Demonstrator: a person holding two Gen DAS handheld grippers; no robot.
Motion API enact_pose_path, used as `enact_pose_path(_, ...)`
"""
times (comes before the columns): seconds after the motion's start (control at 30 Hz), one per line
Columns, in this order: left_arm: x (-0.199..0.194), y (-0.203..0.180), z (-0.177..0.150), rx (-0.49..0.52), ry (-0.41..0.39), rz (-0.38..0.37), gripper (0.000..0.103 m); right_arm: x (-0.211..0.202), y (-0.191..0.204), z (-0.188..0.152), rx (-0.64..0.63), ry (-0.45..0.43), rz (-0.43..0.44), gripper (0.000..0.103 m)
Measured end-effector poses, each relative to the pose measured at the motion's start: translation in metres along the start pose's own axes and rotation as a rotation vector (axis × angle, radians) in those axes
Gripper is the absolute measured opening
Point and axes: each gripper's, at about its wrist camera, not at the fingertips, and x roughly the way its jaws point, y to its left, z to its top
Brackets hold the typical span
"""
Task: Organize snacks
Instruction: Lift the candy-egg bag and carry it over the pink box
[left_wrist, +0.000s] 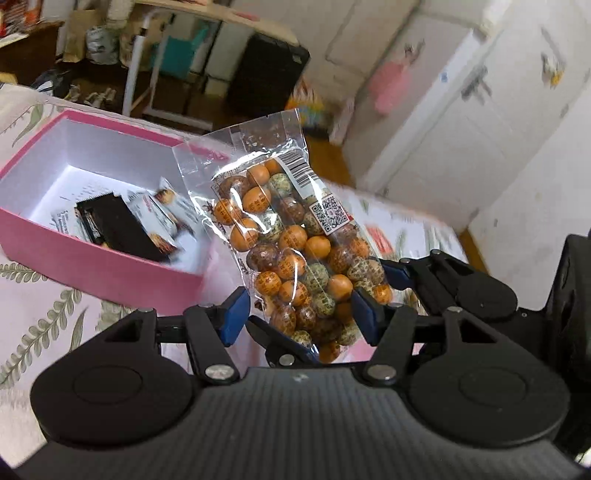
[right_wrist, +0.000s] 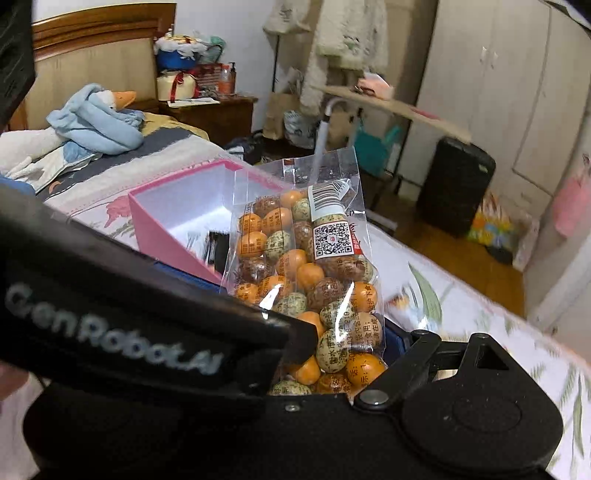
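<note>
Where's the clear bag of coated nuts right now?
The bag of coated nuts is in the air between both grippers' fingers, just right of the pink box in the left wrist view, above the floral bedspread.

A bed (left_wrist: 40, 314) with a pale leaf-print cover carries 1 open pink box (left_wrist: 92, 266), which rests directly on it, ahead and left of the left jaws. A blue-wrapped goose plush (right_wrist: 96, 122) lies farther off near the headboard.

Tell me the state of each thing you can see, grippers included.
Snack bag: sealed, held upright off the bed.
Pink box: open, no lid on.
Wrapped snacks: lying inside the box.
Left gripper: closed on the bag's bottom.
Right gripper: closed wide on the bag.
</note>
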Motion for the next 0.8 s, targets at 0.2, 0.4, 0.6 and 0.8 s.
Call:
enact_pose_path(0.2, 0.016, 0.053, 0.023, -0.101, -0.020, -0.014, 0.058, 0.042, 0.018, 0.025, -0.141, -0.018, -0.005, 0.090)
enact_pose_path(0.4, 0.044, 0.102, 0.046, -0.199, -0.033, -0.012, 0.058, 0.090, 0.024, 0.043, -0.266, -0.042, 0.020, 0.090)
enact_pose_path(0.6, 0.062, 0.142, 0.047, -0.343, -0.059, 0.020, 0.058, 0.121, 0.028, 0.054, -0.342, -0.072, 0.108, 0.091)
enact_pose_path(0.8, 0.068, 0.160, 0.068, -0.389, -0.058, 0.063, 0.058, 0.140, 0.022, 0.078, -0.398, -0.045, 0.184, 0.091)
